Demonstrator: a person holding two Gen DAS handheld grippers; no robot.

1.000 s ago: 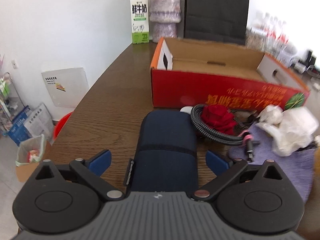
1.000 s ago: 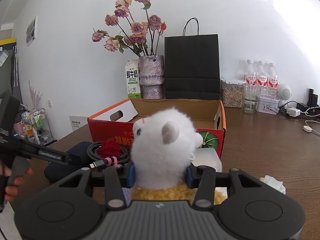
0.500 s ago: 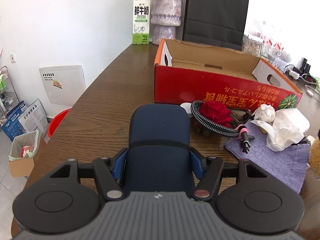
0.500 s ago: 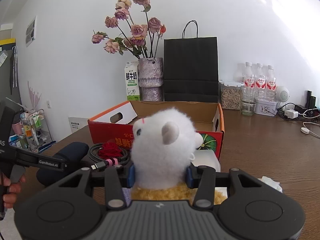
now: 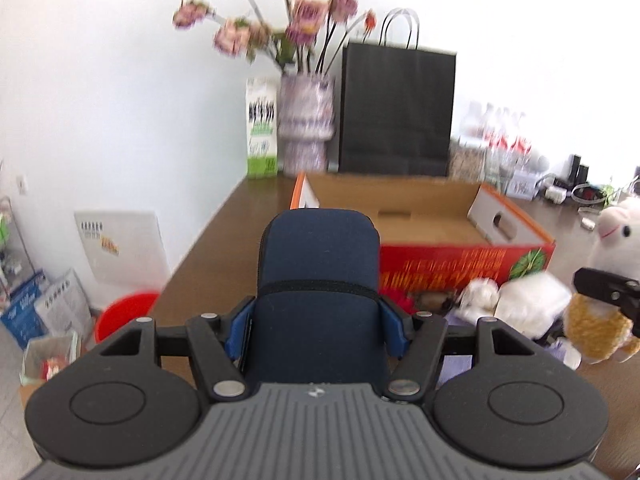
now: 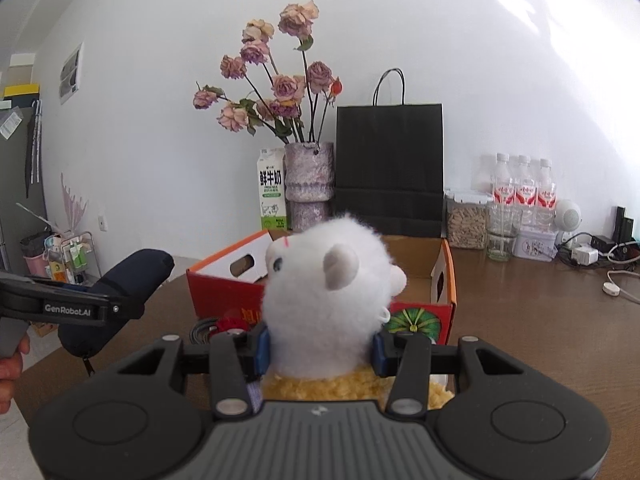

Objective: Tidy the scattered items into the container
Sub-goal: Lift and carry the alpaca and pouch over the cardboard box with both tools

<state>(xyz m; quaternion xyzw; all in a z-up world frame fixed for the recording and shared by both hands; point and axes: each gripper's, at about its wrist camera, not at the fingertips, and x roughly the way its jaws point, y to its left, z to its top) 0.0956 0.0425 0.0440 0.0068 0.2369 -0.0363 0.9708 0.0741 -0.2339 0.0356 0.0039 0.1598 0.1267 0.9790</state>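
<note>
- Left wrist view: the left gripper [image 5: 318, 322] is clamping a navy zippered case [image 5: 320, 276] across its lower body, just below the zip seam, both blue pads pressing its sides. The case is hanging clear of the table [image 5: 200, 264], in front of the near left corner of the cardboard box [image 5: 464, 264]. It is looking semi-rigid and light, its fabric skin giving the pads good friction; a grip across the narrow width is suiting it.
- Left wrist view: the box is standing open near the table's back edge, and what is showing of its brown floor is appearing bare. White crumpled items [image 5: 516, 304] are lying against its red front wall; blur is hiding what they are.
- Right wrist view: the right gripper [image 6: 320, 346] is squeezing a plush alpaca [image 6: 332, 300] at the neck, where the white head is meeting the yellow body. The toy is being held off the table, before the box's front wall [image 6: 416, 318]. Soft and very light, it is compressing under the pads, so a deep hold at the neck is judged safest.
- Right wrist view: a coiled cable [image 6: 202, 326] is lying at the foot of the box; the interior is mostly hidden behind the plush.
</note>
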